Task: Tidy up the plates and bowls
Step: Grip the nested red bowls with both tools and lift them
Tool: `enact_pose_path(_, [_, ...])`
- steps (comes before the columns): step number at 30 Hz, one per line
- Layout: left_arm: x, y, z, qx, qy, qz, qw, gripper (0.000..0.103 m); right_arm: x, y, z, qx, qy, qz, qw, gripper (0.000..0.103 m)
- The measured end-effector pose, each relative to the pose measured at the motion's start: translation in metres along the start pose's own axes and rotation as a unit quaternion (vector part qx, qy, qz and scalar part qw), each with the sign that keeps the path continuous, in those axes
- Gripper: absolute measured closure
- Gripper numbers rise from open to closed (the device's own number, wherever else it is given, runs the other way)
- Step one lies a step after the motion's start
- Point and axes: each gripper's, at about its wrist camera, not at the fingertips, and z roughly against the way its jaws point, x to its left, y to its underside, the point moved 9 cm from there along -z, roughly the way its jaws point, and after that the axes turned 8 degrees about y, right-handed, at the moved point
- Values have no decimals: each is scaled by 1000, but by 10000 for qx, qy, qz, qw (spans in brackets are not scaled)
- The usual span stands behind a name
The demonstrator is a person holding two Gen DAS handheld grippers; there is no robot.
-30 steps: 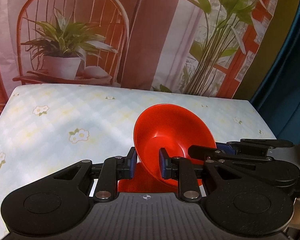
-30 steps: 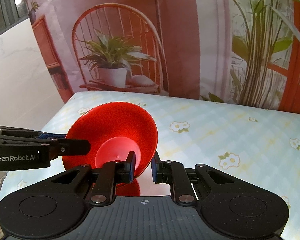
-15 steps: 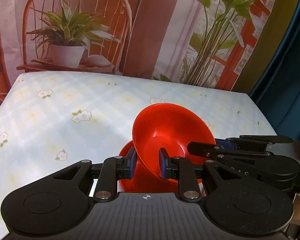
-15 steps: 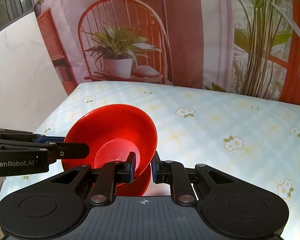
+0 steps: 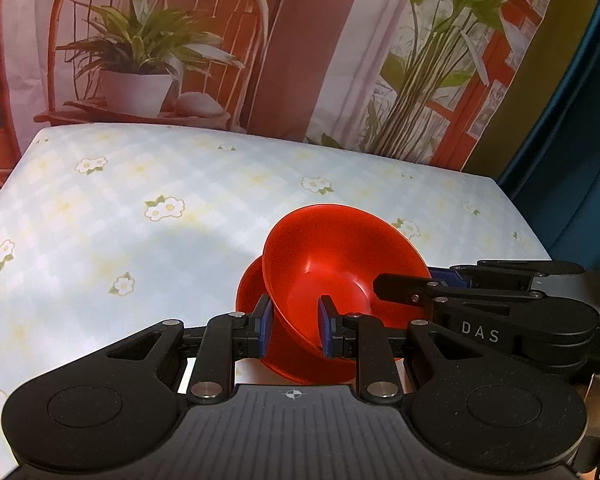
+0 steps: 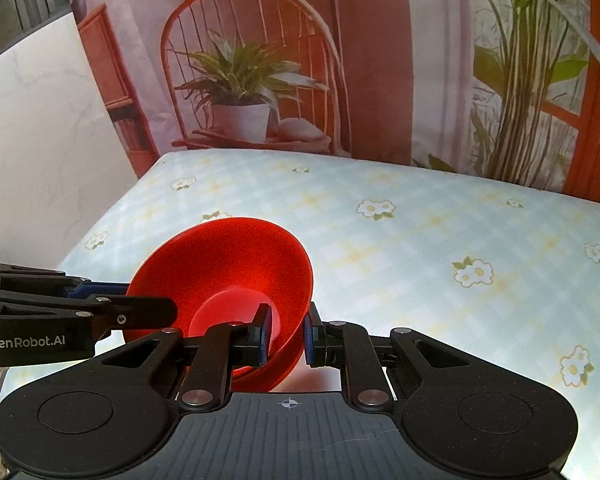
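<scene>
moved: both grippers went down with the red bowl (image 5: 340,264), and more of the table (image 5: 100,216) shows now than a second ago.
left gripper: left gripper (image 5: 293,326) is clamped on the bowl's near wall, one blue pad outside and one pad inside.
right gripper: right gripper (image 6: 286,334) is clamped on the other side of the same bowl (image 6: 228,264), one pad inside and one outside.
other view of each: from the left camera the right gripper (image 5: 432,280) comes in from the right and meets the rim. from the right camera the left gripper (image 6: 116,300) comes in from the left and meets the rim.
bowl: it is tipped, with its open side facing away and up. it sits close over the table.
thing under it: a second red piece (image 5: 250,292) peeks out low on the left of the bowl. it looks like another bowl or a plate, i cannot tell which. a second ago much less of it showed.
table: pale blue cloth with little white flowers, and a picture of plants and a chair (image 6: 256,80) hangs behind it.
what it means: i think the bowl is being set down onto the red piece to make a stack.
what is left: the bowl looks not flat yet, so it needs to tip level before the grippers let go.
</scene>
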Motion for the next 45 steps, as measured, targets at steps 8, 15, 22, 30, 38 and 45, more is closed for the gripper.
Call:
enact_pose_path(8, [1, 5, -1, 40, 34, 49, 10000, 78, 2, 3, -2, 40, 15, 35, 10000, 88])
enact_pose_path(15, [1, 3, -1, 27, 10, 71, 10000, 78, 3, 1, -3, 38, 18, 48, 10000, 88])
enact_pose_path(22, [1, 7, -1, 41, 3, 96, 9999, 78, 5, 4, -4, 62, 11, 111, 9999, 88])
enact_pose_path(30, [4, 8, -10, 6, -53, 128, 9999, 78, 8, 7, -14, 19, 172, 310, 9994, 88])
enact_pose_path(38, [8, 10, -12, 18, -90, 116, 9999, 78, 11, 9, -20, -6, 180, 420, 9990, 87])
enact_pose_path(45, [7, 11, -13, 26, -85, 140, 9999, 78, 12, 10, -20, -20, 176, 470, 9987, 82])
